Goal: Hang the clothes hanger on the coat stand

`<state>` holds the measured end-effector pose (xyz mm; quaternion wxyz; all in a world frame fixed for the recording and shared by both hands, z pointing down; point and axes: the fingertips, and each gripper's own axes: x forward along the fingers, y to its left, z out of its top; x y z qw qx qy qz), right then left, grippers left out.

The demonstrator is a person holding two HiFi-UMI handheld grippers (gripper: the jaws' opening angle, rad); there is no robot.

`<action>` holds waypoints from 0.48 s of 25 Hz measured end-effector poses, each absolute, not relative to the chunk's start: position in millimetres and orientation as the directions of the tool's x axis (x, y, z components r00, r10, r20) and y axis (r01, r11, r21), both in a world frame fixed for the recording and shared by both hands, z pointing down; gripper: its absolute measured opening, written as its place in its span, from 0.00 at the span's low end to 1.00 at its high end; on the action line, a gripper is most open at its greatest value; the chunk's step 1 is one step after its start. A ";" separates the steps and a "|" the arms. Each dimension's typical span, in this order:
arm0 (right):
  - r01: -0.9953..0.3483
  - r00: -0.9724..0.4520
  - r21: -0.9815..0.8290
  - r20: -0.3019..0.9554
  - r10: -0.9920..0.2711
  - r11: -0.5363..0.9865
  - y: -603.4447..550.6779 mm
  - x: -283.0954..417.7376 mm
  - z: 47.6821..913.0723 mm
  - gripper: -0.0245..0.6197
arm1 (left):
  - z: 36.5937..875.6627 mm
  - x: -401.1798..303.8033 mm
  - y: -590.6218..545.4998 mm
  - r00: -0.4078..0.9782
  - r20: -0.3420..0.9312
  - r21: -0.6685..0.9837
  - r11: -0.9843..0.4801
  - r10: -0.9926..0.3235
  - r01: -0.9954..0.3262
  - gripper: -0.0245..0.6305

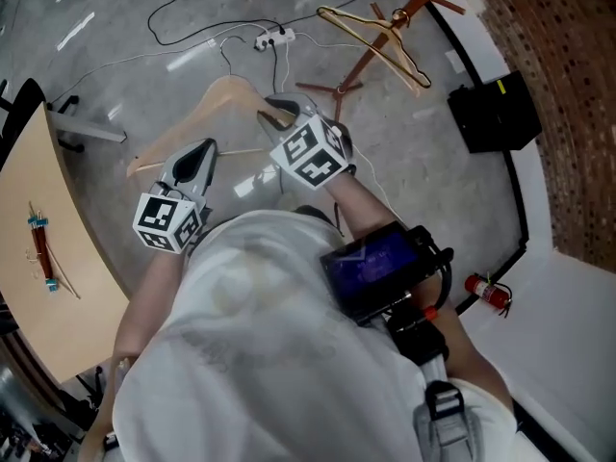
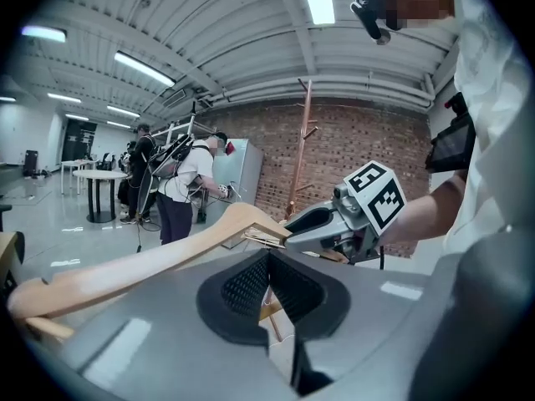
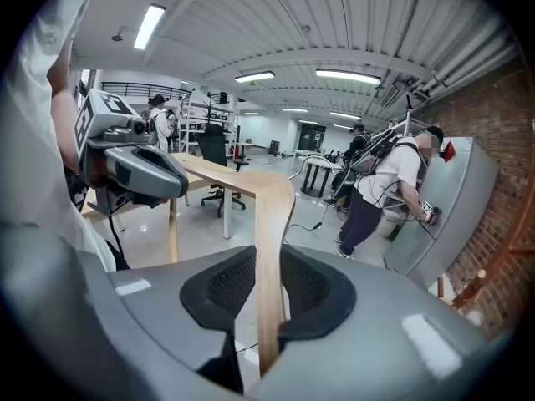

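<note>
right tongs (image 3: 267,291) clamped on hanger (image 3: 272,203), left tongs (image 2: 268,259) closed

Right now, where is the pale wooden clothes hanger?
Head-view centre: the wooden hanger, gripped by left claw and right claw, below-left of the copper-coloured coat stand.

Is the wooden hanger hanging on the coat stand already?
No, the wooden hanger is gripped in the right tool, down by the person and well apart from the coat stand.
</note>
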<state>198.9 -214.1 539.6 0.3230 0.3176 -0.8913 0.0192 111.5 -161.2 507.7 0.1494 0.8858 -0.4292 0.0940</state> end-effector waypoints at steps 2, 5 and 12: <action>-0.590 -0.582 0.177 0.582 -0.567 0.787 -220.6 225.7 534.9 0.20 | 503.4 137.1 -170.4 0.621 0.290 0.174 -0.598 -0.728 -0.783 0.04; -0.615 -0.563 0.181 0.581 -0.588 0.768 -224.9 258.1 534.1 0.20 | 499.3 164.5 -180.4 0.633 0.277 0.181 -0.607 -0.723 -0.774 0.04; -0.694 -0.514 0.163 0.570 -0.641 0.702 -234.1 312.9 538.9 0.20 | 494.2 205.7 -196.0 0.671 0.286 0.182 -0.649 -0.684 -0.739 0.04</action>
